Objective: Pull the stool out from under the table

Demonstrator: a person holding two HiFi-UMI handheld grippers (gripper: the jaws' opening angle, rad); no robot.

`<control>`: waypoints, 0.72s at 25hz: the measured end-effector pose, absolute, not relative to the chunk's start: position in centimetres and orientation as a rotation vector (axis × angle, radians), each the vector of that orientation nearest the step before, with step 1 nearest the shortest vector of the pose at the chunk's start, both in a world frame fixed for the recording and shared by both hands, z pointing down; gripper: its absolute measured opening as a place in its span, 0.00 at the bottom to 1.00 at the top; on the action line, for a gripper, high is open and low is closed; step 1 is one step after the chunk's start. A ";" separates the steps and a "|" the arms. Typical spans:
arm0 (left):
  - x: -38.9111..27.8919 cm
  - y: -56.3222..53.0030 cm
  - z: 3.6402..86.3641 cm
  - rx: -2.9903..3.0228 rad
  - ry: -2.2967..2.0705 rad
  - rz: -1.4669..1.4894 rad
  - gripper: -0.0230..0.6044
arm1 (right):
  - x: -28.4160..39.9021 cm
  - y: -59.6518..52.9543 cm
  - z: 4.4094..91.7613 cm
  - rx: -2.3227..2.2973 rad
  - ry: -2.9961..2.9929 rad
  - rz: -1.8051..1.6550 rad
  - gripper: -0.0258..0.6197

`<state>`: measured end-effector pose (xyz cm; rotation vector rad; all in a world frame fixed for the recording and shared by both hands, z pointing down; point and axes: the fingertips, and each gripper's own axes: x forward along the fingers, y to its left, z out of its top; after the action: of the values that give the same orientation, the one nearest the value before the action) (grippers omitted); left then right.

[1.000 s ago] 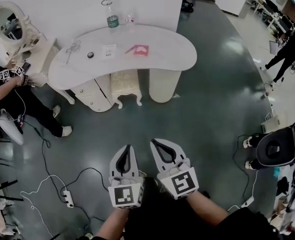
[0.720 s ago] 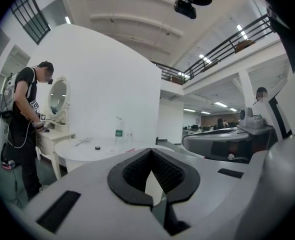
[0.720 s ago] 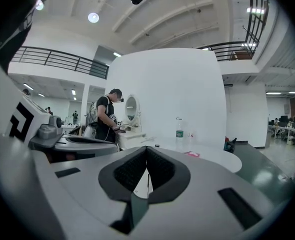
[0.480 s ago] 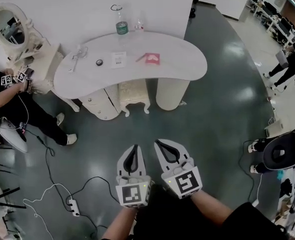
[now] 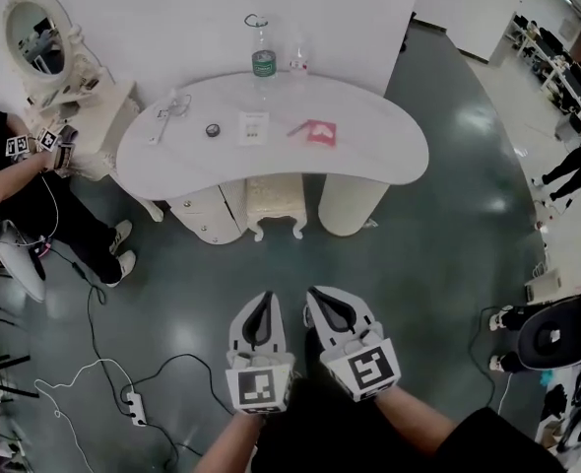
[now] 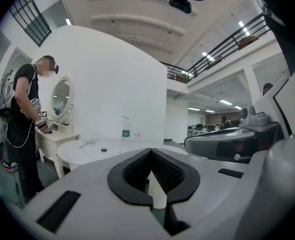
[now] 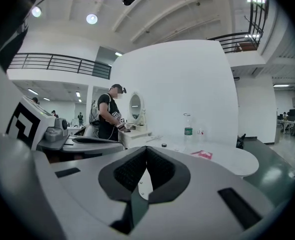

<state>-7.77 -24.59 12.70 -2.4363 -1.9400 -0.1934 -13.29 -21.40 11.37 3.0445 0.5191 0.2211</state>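
The cream, curly-legged stool (image 5: pixel 276 203) sits tucked under the white tabletop's (image 5: pixel 374 151) front edge between a drawer unit (image 5: pixel 205 215) and a round pedestal (image 5: pixel 352 205), well apart from the left gripper (image 5: pixel 263 299) and right gripper (image 5: pixel 317 294), fingers closed, empty.

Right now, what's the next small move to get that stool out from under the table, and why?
Probably step closer, bringing both grippers toward the stool. It sits tucked under the table, between the drawer unit and the round leg, with floor separating it from the left gripper and right gripper. Both are shut and empty.
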 end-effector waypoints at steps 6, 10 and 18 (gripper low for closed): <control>-4.4 -20.7 13.2 -2.422 -1.934 -0.201 0.04 | -9.7 -17.1 12.6 3.076 0.481 0.266 0.05; -2.5 -16.8 14.5 -2.424 -1.959 -0.253 0.04 | -7.4 -13.4 13.4 3.102 0.477 0.276 0.05; 0.8 -10.9 20.5 -2.372 -1.953 -0.351 0.04 | -3.4 -7.5 18.7 3.173 0.485 0.298 0.05</control>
<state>0.77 -10.89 20.48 -2.3718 -1.9532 -0.3508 -3.37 -7.46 18.68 3.1730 0.4853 0.2985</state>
